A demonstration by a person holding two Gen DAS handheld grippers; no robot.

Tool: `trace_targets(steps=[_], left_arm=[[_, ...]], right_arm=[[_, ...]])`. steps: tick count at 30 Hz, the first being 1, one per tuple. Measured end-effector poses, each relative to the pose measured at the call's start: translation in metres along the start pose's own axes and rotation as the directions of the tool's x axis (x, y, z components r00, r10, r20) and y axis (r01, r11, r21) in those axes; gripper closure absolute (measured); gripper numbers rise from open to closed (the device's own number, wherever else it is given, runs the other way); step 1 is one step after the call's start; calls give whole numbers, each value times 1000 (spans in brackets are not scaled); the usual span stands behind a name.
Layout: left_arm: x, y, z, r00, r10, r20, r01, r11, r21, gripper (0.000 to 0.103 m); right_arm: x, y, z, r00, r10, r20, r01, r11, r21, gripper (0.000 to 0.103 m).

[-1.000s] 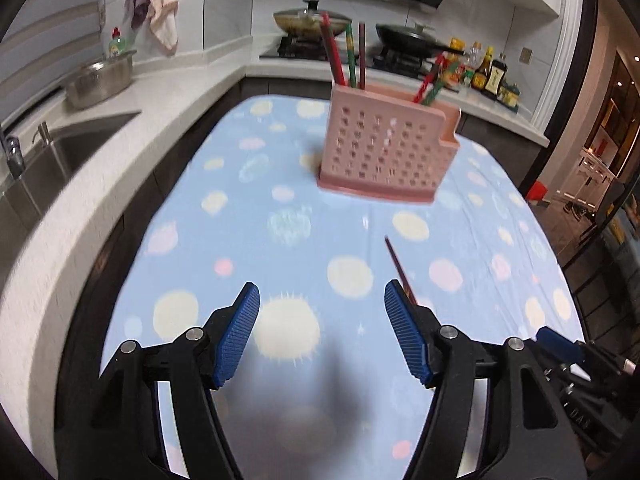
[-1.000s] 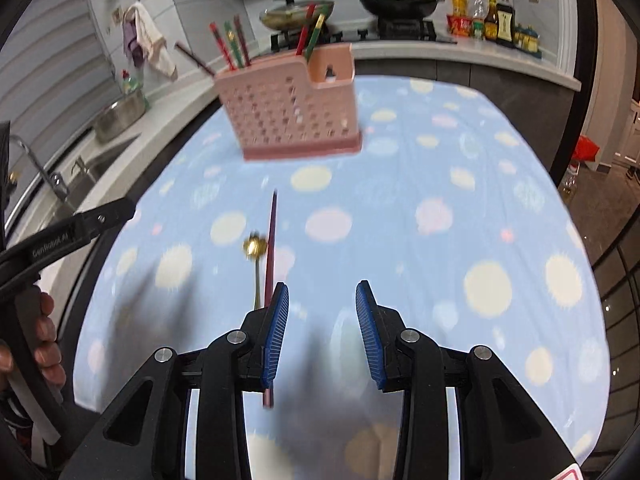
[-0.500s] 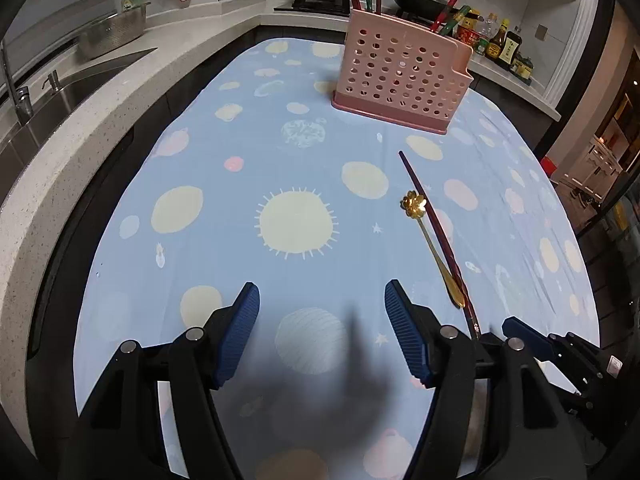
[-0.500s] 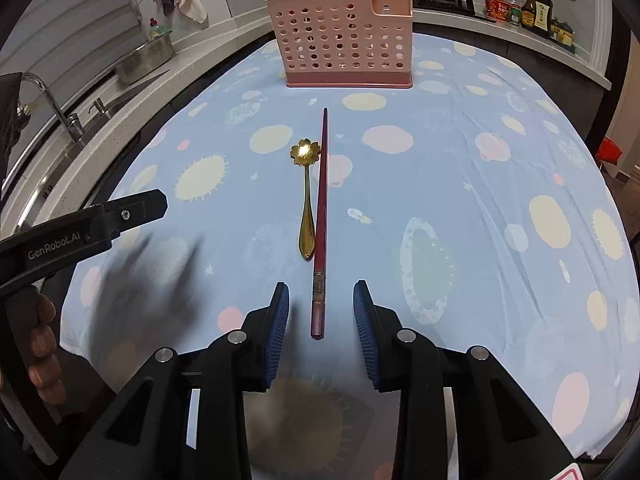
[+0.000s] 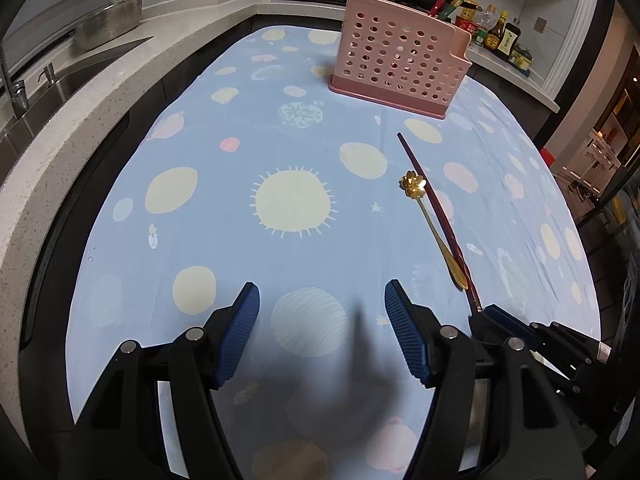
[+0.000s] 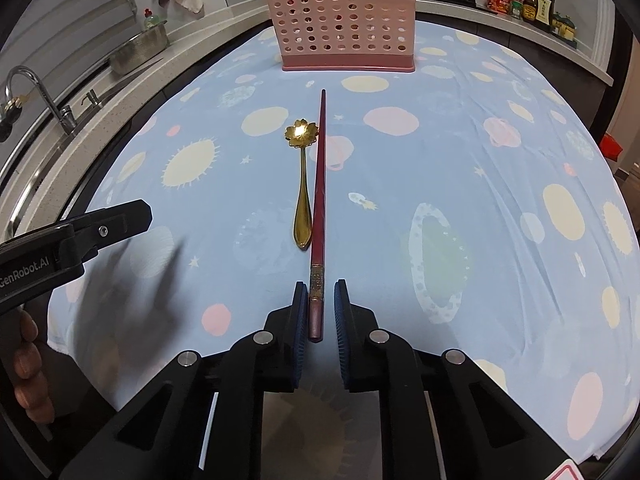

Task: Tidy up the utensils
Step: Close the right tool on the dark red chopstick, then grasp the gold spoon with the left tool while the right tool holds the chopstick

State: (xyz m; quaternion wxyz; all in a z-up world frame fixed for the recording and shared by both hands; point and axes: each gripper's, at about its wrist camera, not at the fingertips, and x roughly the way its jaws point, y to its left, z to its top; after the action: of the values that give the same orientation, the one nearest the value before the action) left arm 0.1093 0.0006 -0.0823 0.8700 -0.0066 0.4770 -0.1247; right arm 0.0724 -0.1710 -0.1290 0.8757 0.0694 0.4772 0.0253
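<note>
The left gripper [image 5: 322, 312] hangs open over the spotted tablecloth [image 5: 240, 248]; the gold spoon [image 6: 303, 184] touches the red chopstick [image 6: 319, 196], whose near end the right gripper [image 6: 320, 312] has just closed on, before the pink holder [image 6: 344, 24]

Left gripper [image 5: 322, 320]: matte black plastic body, two angular arms, each tipped with ribbed blue pads [image 5: 240, 332]. Round silver pivot screws on each arm, two per side. From right wrist view its side shows white lettering "GenRobot.AI" and small silver screw.

Right gripper [image 6: 320, 312]: same build, black frame, ribbed blue pads [image 6: 342, 320], four silver pivot screws, open cut-outs in frame. Red-and-white label corner at lower right edge.

Person's fingers [image 6: 28, 364] at left edge, no sleeve visible.
</note>
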Motion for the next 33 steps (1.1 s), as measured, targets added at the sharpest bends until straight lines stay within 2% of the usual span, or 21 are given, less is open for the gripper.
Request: trace_targets(steps=[6, 16, 25, 29, 32, 33], left_arm=[[4, -11, 1, 1000, -20, -11, 20, 1000, 17, 41], [22, -52, 5, 993, -113, -35, 115, 991, 64, 37], [46, -84, 6, 990, -131, -52, 136, 984, 112, 37], [56, -92, 4, 991, -118, -66, 125, 984, 129, 52], [57, -97, 2, 994, -100, -47, 106, 982, 154, 61], [57, -97, 2, 994, -96, -41, 102, 982, 160, 67]], right_arm=[[-3, -12, -1, 1000, -13, 8, 13, 999, 34, 96], [-14, -41, -8, 1000, -23, 6, 22, 992, 125, 96], [-18, -56, -7, 1000, -25, 14, 23, 986, 167, 96], [-16, -59, -8, 1000, -15, 10, 13, 984, 177, 96], [-15, -59, -8, 1000, -9, 8, 7, 984, 180, 96], [-15, -60, -9, 1000, -6, 8, 5, 983, 182, 96]])
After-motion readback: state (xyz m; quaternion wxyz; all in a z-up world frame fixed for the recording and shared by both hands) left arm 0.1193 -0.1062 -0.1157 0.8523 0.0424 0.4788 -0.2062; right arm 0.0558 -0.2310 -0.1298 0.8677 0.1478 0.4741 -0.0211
